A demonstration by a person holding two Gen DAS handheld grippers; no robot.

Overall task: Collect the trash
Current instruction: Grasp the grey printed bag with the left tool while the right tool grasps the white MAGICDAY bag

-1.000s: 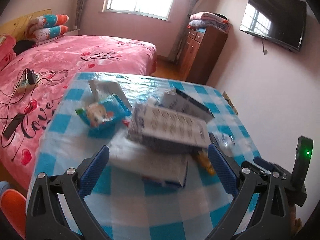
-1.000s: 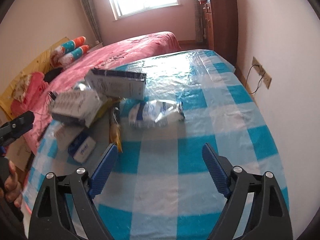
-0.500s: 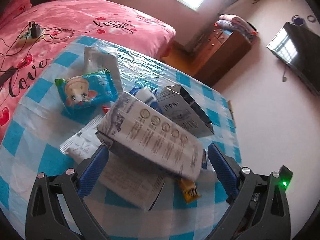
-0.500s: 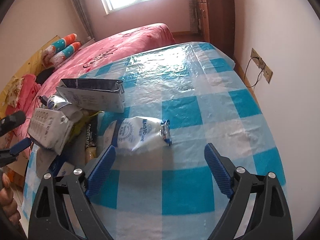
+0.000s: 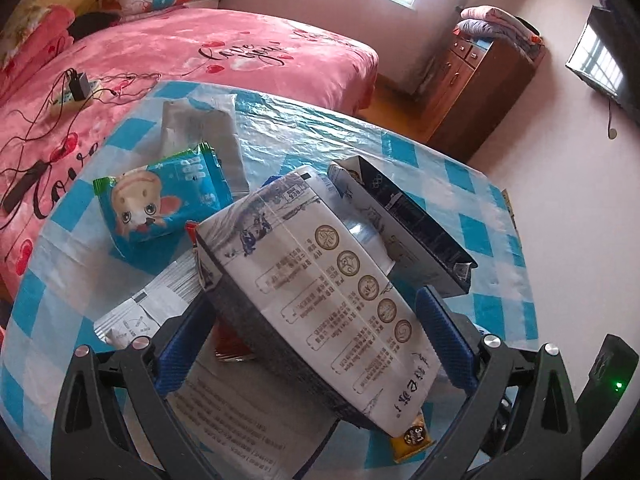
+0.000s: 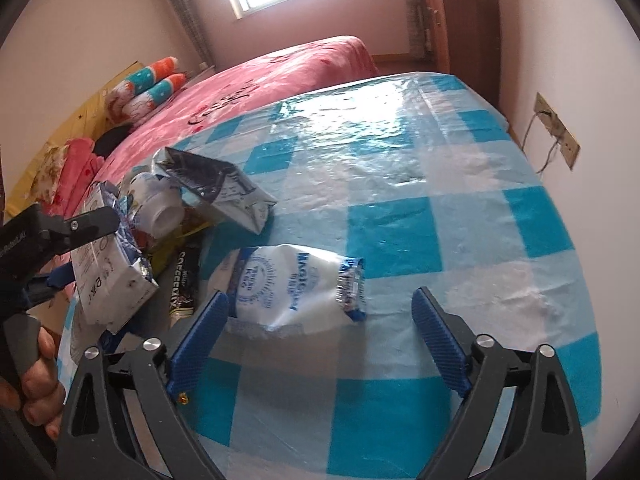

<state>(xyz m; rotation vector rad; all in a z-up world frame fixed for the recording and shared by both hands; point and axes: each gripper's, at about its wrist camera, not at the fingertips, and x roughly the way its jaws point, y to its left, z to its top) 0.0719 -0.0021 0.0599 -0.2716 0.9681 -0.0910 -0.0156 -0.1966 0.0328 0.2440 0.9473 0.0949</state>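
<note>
Closing in on the trash pile with both grippers; a second ago the wrappers lay well ahead, now they sit between my fingers. My left gripper (image 5: 316, 332) stands wide around the big white carton (image 5: 320, 292), blue pads flanking it; I cannot tell whether either pad touches, so no grip yet. The carton lies tilted over papers on the checked tablecloth (image 5: 460, 184), with a dark carton (image 5: 404, 216) just right of it and a blue cartoon snack packet (image 5: 160, 204) to its far left. My right gripper (image 6: 320, 320) is opening, nearly full width, nothing held. The crumpled white bag (image 6: 296, 288) lies between its fingers, closer to the left one, flat on the cloth. Judgement: approach finished; both pieces wait to be pinched, none collected.
</note>
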